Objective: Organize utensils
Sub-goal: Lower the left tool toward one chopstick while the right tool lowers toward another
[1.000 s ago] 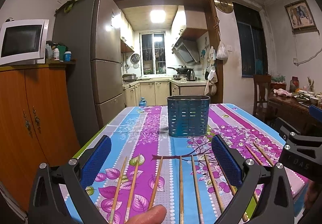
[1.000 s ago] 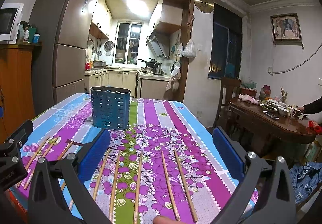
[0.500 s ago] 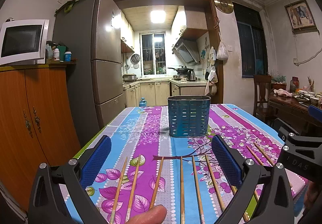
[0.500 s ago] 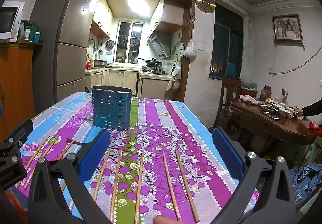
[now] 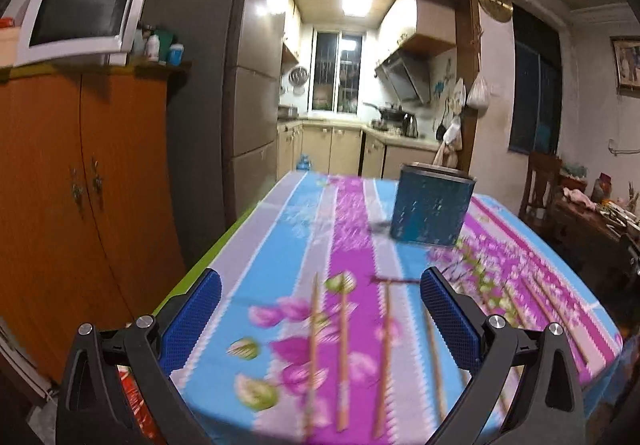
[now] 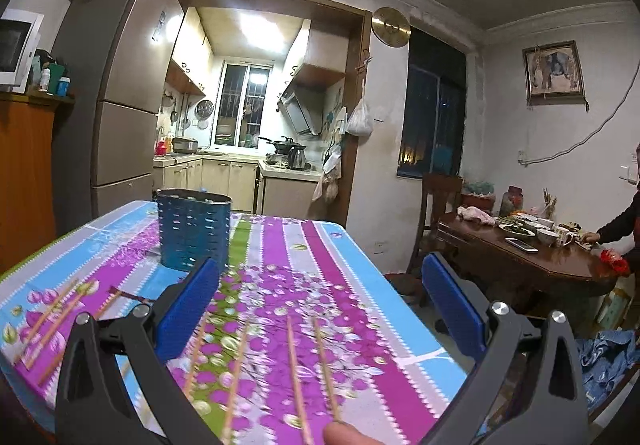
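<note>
Wooden chopsticks (image 6: 295, 361) before blue holder (image 6: 194, 231)

Lit kitchen (image 6: 248, 125) beyond doorway; fridge (image 5: 224, 85) left; dark window (image 6: 434, 117).

- A home: dining room opening onto a small kitchen.
- Tall fridge (image 6: 120, 93) by the doorway, microwave (image 5: 80, 17) atop a wooden cupboard (image 5: 80, 205).
- Kitchen with cabinets (image 6: 224, 181), range hood (image 6: 300, 113), kettle (image 6: 297, 158).
- Floral tablecloth (image 6: 320, 269); framed picture (image 6: 554, 70) on the wall.
</note>
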